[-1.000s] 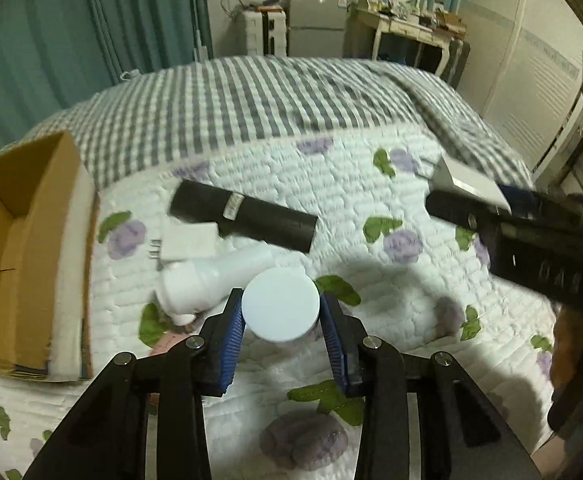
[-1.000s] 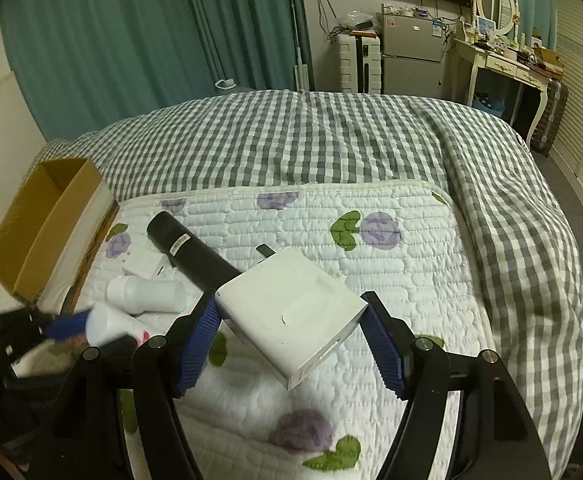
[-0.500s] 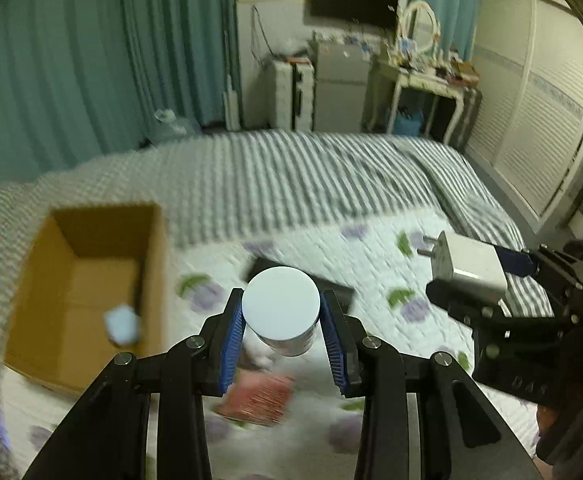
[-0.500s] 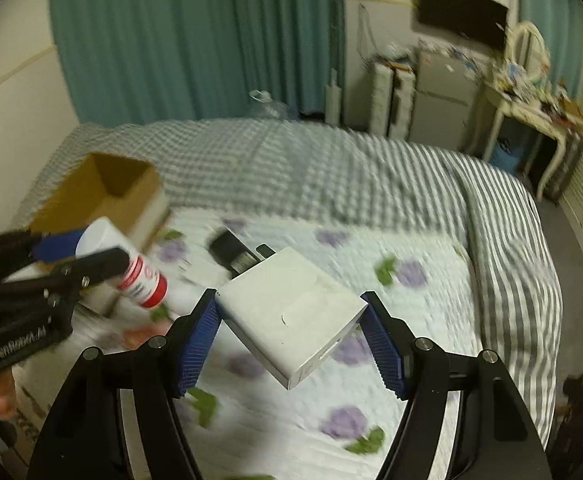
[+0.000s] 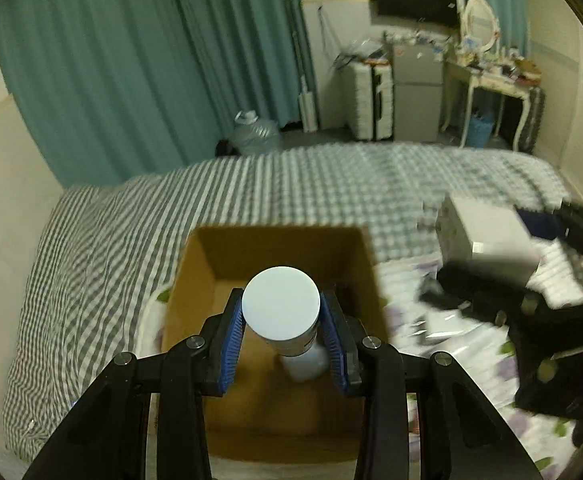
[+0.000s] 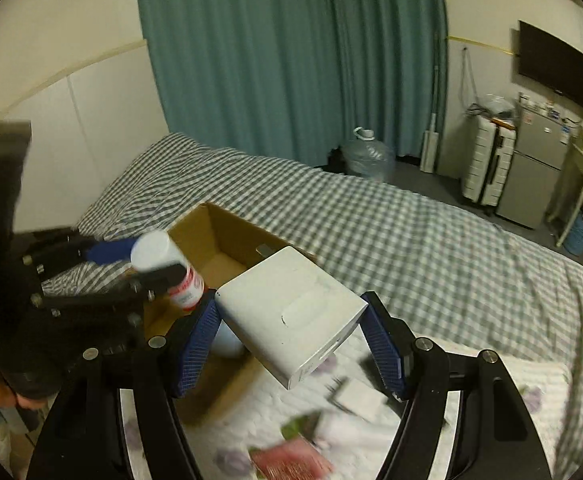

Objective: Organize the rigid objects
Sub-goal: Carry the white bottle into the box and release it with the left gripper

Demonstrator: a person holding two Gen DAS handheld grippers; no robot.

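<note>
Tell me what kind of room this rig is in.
Almost certainly a lived-in bedroom: a bed with a grey checked duvet, floor-length teal curtains, and a dressing table with an oval mirror.

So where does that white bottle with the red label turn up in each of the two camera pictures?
Left wrist view: the white bottle sits dead centre, cap toward the camera, clamped in the left gripper above the cardboard box.
Right wrist view: it is at mid-left, tilted, red label showing, beside the charger block in the right gripper.
Shared landmark: the cardboard box on the bed.
</note>
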